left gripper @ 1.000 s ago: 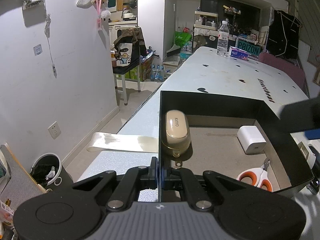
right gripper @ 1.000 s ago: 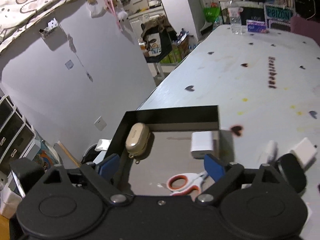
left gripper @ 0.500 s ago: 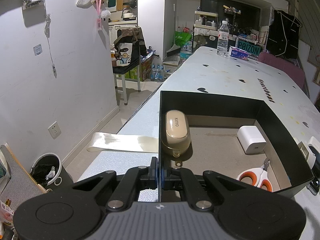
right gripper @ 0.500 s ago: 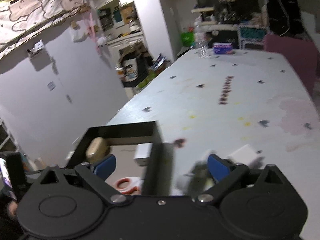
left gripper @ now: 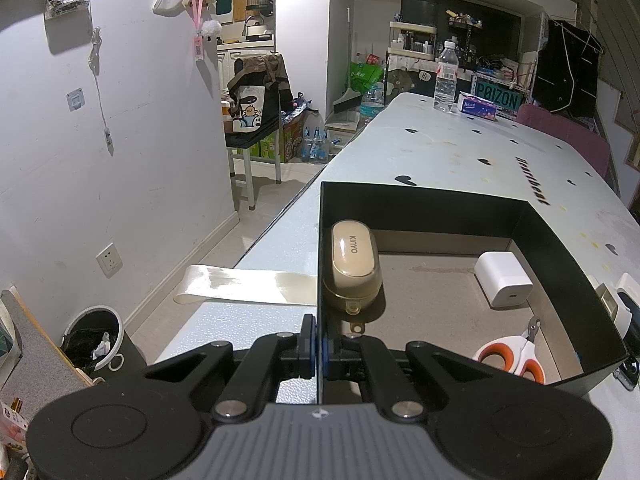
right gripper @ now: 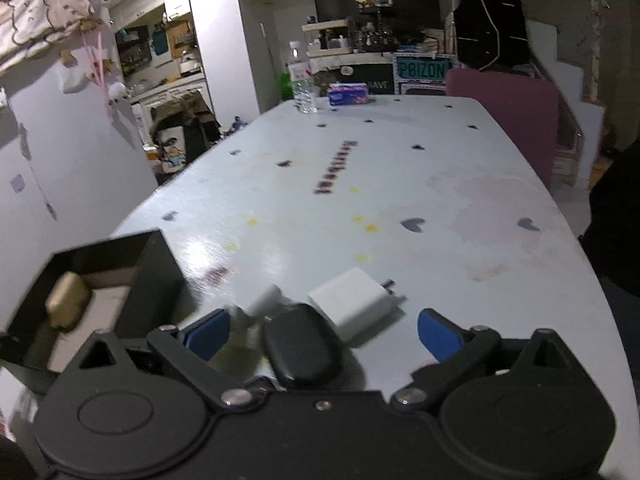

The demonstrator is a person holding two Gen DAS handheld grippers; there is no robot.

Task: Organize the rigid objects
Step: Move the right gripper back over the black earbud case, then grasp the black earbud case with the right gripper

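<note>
My left gripper (left gripper: pixel 319 350) is shut on the near left wall of a black box (left gripper: pixel 440 204). In the box lie a beige KINYO case (left gripper: pixel 354 264), a white charger (left gripper: pixel 504 278) and orange-handled scissors (left gripper: pixel 510 360). My right gripper (right gripper: pixel 324 332) is open and empty, low over the table just right of the box (right gripper: pixel 148 264). Between its fingers lie a black oval case (right gripper: pixel 300 350), a white plug adapter (right gripper: pixel 354 304) and a small white item (right gripper: pixel 266 298).
The long white table (right gripper: pixel 400 200) runs far ahead, with a water bottle (right gripper: pixel 302 80) and a tissue box (right gripper: pixel 348 94) at its far end. A pink chair (right gripper: pixel 504 108) stands at the far right. A strip of tape (left gripper: pixel 244 288) hangs off the table's left edge.
My right gripper has swung right, from above the box to the loose items on the table beside it. The left gripper and the box have not moved.
</note>
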